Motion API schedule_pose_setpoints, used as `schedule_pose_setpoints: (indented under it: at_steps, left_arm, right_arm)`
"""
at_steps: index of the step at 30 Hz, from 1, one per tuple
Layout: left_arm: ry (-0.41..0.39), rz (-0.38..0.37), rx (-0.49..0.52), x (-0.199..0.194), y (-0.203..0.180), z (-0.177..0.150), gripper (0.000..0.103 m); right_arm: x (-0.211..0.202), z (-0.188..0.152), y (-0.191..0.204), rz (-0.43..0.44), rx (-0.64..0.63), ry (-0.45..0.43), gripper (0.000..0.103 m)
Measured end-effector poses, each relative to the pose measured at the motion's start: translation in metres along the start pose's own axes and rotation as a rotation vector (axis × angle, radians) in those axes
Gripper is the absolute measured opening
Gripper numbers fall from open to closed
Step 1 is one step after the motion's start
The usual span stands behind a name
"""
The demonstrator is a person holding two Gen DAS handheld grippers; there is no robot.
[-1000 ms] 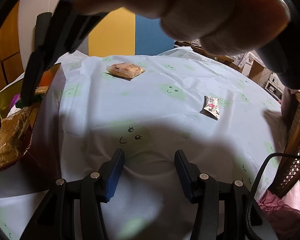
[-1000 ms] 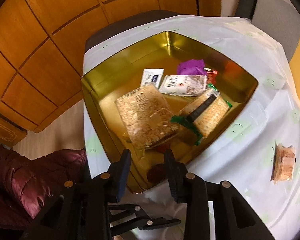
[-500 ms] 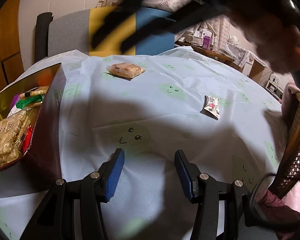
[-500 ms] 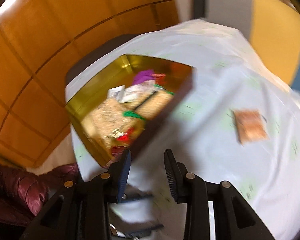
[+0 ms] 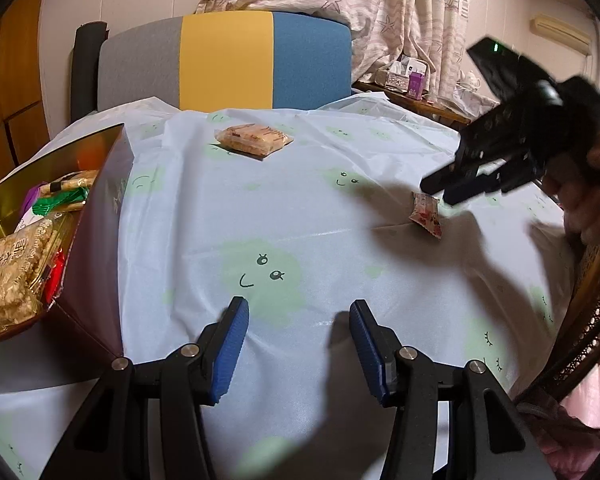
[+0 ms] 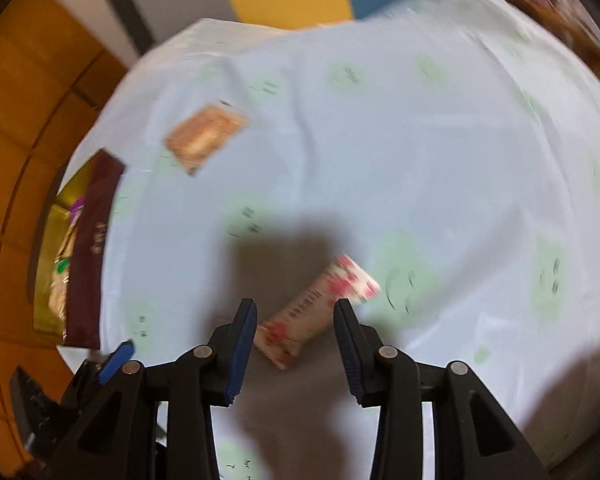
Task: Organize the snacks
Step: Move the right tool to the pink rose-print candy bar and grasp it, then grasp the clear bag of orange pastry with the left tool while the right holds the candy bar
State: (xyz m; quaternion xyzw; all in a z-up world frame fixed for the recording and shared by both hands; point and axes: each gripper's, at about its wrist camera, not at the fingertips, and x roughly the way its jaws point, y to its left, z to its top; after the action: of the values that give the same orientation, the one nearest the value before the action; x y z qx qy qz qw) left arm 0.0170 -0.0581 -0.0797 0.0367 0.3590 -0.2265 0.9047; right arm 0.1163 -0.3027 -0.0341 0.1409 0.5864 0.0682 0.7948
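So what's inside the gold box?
The gold box holds cracker packets, a green-wrapped snack, something purple and something red. Whatever lies underneath them is covered.

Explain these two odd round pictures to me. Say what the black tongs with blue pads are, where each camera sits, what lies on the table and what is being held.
There is no robot: a person holds one pair of tongs in each hand, with a wide-angle camera on each looking along its fingers. In the left camera's picture the left tongs are open and empty over the green-face tablecloth. The gold snack tin stands at the left with packets inside. A cracker packet and a small red-and-white snack packet lie loose. The right tongs reach toward that small packet. In the right camera's blurred picture their jaws are opening, with the packet lying between them, not gripped. Nothing is held.
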Motion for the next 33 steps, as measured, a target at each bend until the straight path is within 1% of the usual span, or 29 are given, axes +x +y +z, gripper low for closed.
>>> schedule_pose_setpoints:
  at_steps: [3,5,8,9,10,11,13,18,19,20,23,26,28,30,31,32,33]
  left_arm:
    - [0.002,0.0,0.001,0.0,0.0,0.0,0.053]
    - [0.003,0.0,0.002,0.0,0.0,0.0,0.053]
    - [0.003,-0.001,0.001,0.0,0.0,0.0,0.053]
    - [0.003,-0.001,0.001,0.0,0.0,0.0,0.053]
    - [0.003,-0.001,0.001,0.0,0.0,0.0,0.053]
    - [0.003,-0.001,0.001,0.0,0.0,0.0,0.053]
    - [0.003,0.0,0.002,0.0,0.0,0.0,0.053]
    - [0.006,0.004,0.008,0.002,0.0,0.0,0.053]
    - [0.007,0.003,0.007,0.002,0.0,0.0,0.053]
    - [0.009,0.003,0.006,0.002,0.0,0.0,0.053]
    - [0.013,0.011,0.012,0.003,-0.001,0.001,0.054]
    - [0.029,0.016,0.009,0.003,-0.001,0.003,0.054]
    - [0.059,0.021,0.001,0.003,-0.002,0.007,0.054]
    - [0.104,0.024,-0.018,0.005,-0.001,0.015,0.054]
    - [0.121,0.011,-0.036,0.006,0.0,0.019,0.053]
    - [0.136,-0.018,-0.067,0.006,0.003,0.027,0.053]
    - [0.137,-0.022,-0.084,0.006,0.005,0.033,0.053]
  right_arm:
    - [0.015,-0.003,-0.002,0.001,0.051,0.02,0.04]
    - [0.023,-0.003,0.002,0.002,0.069,0.019,0.04]
    - [0.027,0.002,0.01,-0.047,0.037,-0.007,0.04]
    - [0.029,0.005,0.015,-0.075,0.011,-0.009,0.037]
    - [0.03,0.008,0.017,-0.097,-0.01,-0.009,0.03]
    - [0.031,0.012,0.023,-0.143,-0.059,-0.01,0.028]
    - [0.032,0.02,0.028,-0.201,-0.153,-0.01,0.027]
    - [0.045,0.037,0.036,-0.372,-0.38,0.041,0.027]
    - [0.048,0.039,0.035,-0.38,-0.405,0.055,0.027]
    - [0.051,0.041,0.032,-0.366,-0.421,0.072,0.027]
    - [0.051,0.047,0.022,-0.29,-0.436,0.083,0.027]
    - [0.048,0.047,0.011,-0.227,-0.459,0.061,0.027]
    - [0.045,0.042,0.006,-0.203,-0.479,0.029,0.027]
    - [0.043,0.036,0.007,-0.222,-0.517,0.013,0.027]
    - [0.043,0.035,0.01,-0.24,-0.536,0.011,0.027]
    - [0.044,0.033,0.013,-0.256,-0.555,0.007,0.027]
    - [0.044,0.032,0.015,-0.269,-0.569,0.003,0.027]
